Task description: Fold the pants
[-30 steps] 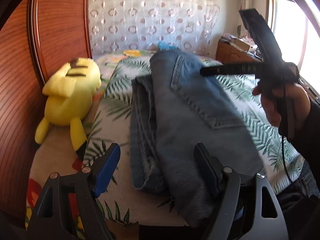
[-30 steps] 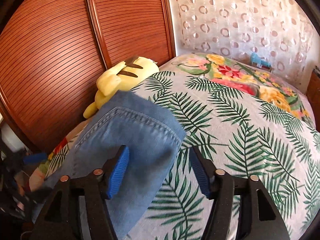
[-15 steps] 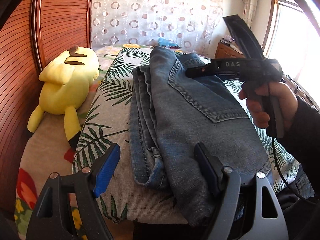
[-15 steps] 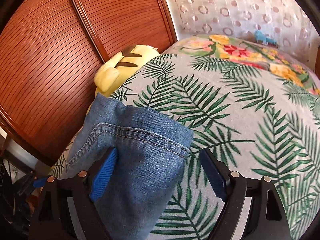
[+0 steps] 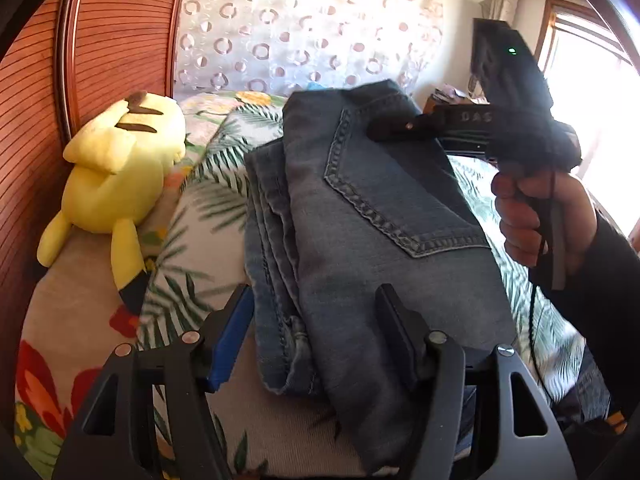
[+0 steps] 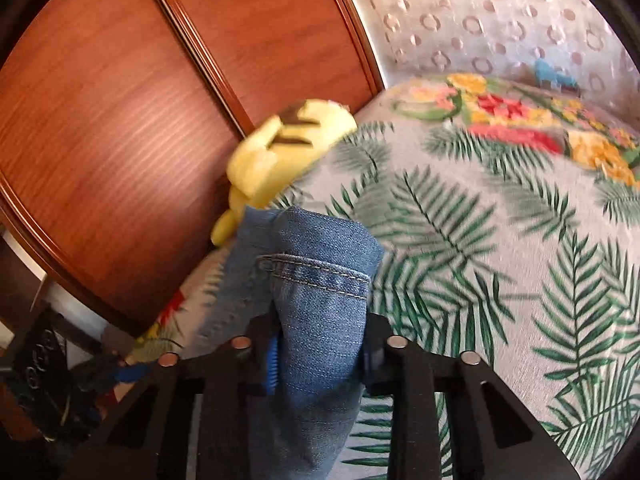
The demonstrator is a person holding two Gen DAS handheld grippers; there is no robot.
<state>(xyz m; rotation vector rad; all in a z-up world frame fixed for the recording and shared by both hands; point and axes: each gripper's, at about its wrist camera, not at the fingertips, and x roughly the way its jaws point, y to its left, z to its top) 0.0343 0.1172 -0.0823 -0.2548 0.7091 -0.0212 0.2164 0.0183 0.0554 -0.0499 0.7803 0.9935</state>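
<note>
Only the right wrist view shows the bedspread (image 6: 500, 240) beyond the pinched jeans (image 6: 320, 320).

Left gripper (image 5: 316, 334): black frame with triangular cut-outs and silver round-head screws at the finger pivots. One finger carries a blue pad (image 5: 230, 340); the other pad shows black.

Right gripper (image 6: 320, 350): same black frame, four silver screws across the finger bases, blue ribbed pad on one finger. From the left wrist view, its black body bears pale lettering "DAS" and a small green light. A thin black cable hangs below the handle.

Person: dark sleeve (image 5: 600, 300) at the right hand (image 5: 536, 216).
</note>
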